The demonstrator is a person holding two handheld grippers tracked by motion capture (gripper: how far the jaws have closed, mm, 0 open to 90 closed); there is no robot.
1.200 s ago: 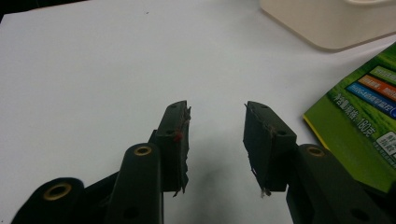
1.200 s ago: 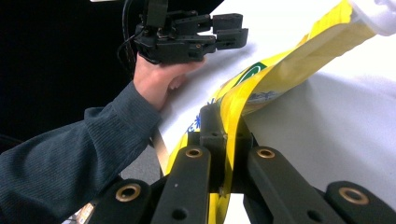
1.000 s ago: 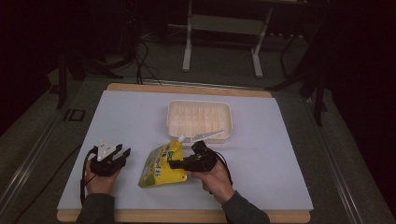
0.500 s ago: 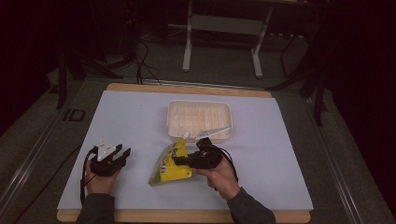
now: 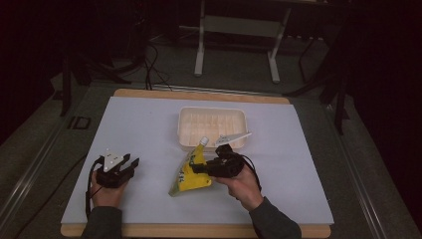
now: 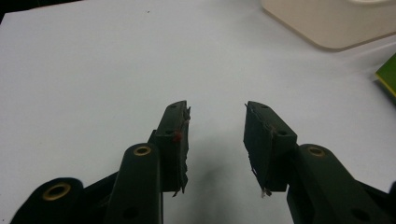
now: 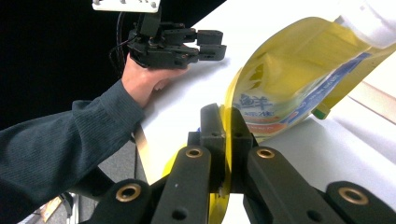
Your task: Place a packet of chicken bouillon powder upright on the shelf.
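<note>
We are pinching the yellow pouch (image 7: 299,79) edge in the closed right gripper (image 7: 223,135), lifting gently toward the tray (image 5: 211,127); the left gripper (image 6: 217,135) is gaping empty.

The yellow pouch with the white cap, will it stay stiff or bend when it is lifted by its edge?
Probably floppy: the yellow pouch curves away above the right claw, which pinches only its thin edge. It may sag or swing, since its white cap end hangs unsupported. The glossy film looks slippery.
</note>
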